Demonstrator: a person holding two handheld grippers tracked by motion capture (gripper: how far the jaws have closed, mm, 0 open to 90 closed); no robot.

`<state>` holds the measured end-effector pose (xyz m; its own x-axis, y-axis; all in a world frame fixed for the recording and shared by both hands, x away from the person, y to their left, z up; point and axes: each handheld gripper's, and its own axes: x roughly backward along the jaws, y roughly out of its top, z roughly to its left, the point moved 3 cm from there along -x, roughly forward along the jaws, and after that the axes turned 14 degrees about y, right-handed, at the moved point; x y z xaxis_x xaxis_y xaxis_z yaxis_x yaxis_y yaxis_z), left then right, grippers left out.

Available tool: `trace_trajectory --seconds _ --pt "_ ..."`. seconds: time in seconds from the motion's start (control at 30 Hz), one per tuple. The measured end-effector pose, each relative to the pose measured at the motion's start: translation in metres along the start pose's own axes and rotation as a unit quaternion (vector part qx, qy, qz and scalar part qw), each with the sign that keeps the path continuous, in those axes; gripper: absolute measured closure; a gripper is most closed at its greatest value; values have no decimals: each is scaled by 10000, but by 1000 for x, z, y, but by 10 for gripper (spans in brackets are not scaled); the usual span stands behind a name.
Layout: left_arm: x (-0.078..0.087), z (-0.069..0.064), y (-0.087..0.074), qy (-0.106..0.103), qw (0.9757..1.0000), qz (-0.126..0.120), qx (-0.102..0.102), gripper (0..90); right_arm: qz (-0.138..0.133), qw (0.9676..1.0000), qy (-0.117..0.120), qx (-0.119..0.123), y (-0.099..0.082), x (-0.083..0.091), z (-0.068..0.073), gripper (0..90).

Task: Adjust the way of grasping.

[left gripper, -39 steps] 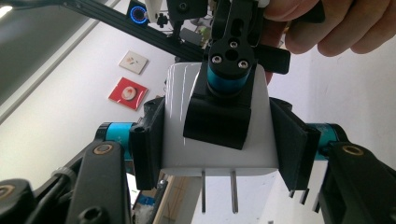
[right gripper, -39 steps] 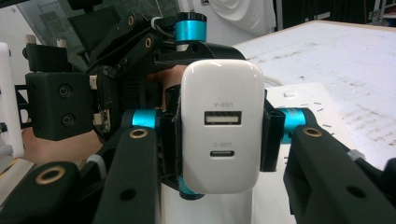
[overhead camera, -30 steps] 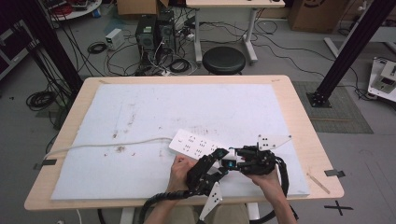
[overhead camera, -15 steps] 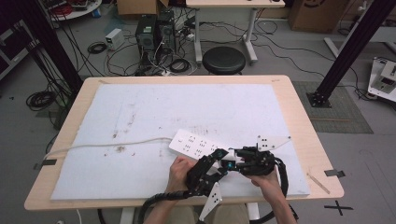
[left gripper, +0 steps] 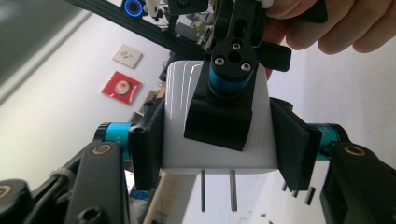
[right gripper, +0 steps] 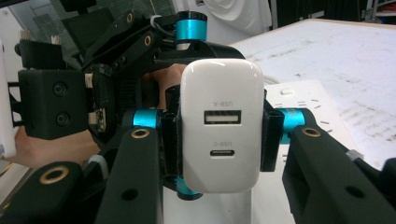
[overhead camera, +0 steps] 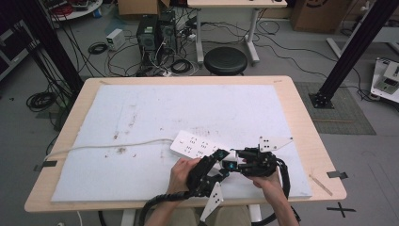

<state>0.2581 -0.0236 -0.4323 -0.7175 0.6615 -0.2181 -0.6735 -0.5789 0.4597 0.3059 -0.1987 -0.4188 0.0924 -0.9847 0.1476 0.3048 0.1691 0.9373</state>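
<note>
A white USB charger hangs between both grippers above the table's front edge. Its two ports face the right gripper view; its two prongs point down in the left gripper view. My right gripper is shut on its sides. My left gripper also has it between its pads, which still lie against its sides; those jaws have just been opening slightly. In the high view the left gripper and right gripper meet tip to tip. A white power strip lies just beyond them.
The power strip's pale cable runs left across the white mat and off the wooden table. A black stool and a black frame post stand beyond the table.
</note>
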Motion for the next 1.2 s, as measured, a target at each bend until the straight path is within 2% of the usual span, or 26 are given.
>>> trace_trajectory --seconds 0.13,0.17,0.23,0.27,0.3,0.37,0.43,0.47,0.6,0.63,0.8,0.87,0.9,0.93,1.0,1.03,1.07,1.1,1.13,1.17,1.2 --pt "-2 -1 -3 -73 9999 108 108 350 -55 10000 25 51 0 0 -1 632" --pt "-2 -1 -3 -73 9999 108 108 350 -50 10000 11 -25 0 1 0 632" --pt "-2 0 -4 -153 9995 135 256 319 -35 10000 -17 -15 0 2 -1 631" --pt "-2 0 -4 -153 9995 135 256 311 -35 10000 -17 -15 0 2 -1 631" --pt "-3 1 -4 -201 9988 164 412 291 -12 10000 -44 -57 0 3 -1 631" --pt "-3 1 -5 -201 9986 167 467 264 -7 10000 -41 -45 0 3 -1 631" --pt "-3 3 -6 -215 9983 179 509 263 -45 10000 -58 -59 0 3 -1 631" --pt "-2 5 -8 -234 9972 204 687 263 -55 10000 -73 -21 0 4 -1 631" --pt "2 12 -10 -136 9962 201 842 259 -68 9999 -125 -49 1 7 -1 631" --pt "3 14 -10 -137 9957 209 894 257 -111 9999 -118 10 1 7 -2 631" --pt "9 19 -14 -166 9944 245 1017 257 -181 9997 -169 -47 2 12 -2 631" --pt "13 24 -17 -202 9926 289 1160 257 -215 9995 -216 -8 3 15 -3 631" --pt "13 24 -17 -202 9926 289 1160 257 -219 9995 -235 -13 4 16 -3 631" --pt "14 26 -18 -208 9917 289 1235 257 -219 9995 -235 -13 4 16 -3 631" --pt "18 31 -20 -263 9881 357 1473 257 -232 9993 -276 -44 4 20 -2 631" --pt "18 31 -20 -263 9881 357 1473 257 -232 9993 -276 -44 4 20 -2 631" --pt "21 36 -24 -256 9829 449 1769 257 -259 9992 -295 -78 4 21 -2 631" --pt "22 39 -26 -253 9793 482 1948 257 -287 9991 -308 -27 5 22 -3 631" --pt "22 39 -26 -253 9793 482 1948 257 -287 9991 -308 -27 5 22 -3 631" --pt "25 45 -32 -249 9722 548 2265 257 -253 9991 -350 -34 5 24 -2 631" --pt "26 48 -35 -249 9685 598 2403 257 -252 9989 -386 -33 5 24 -2 631"
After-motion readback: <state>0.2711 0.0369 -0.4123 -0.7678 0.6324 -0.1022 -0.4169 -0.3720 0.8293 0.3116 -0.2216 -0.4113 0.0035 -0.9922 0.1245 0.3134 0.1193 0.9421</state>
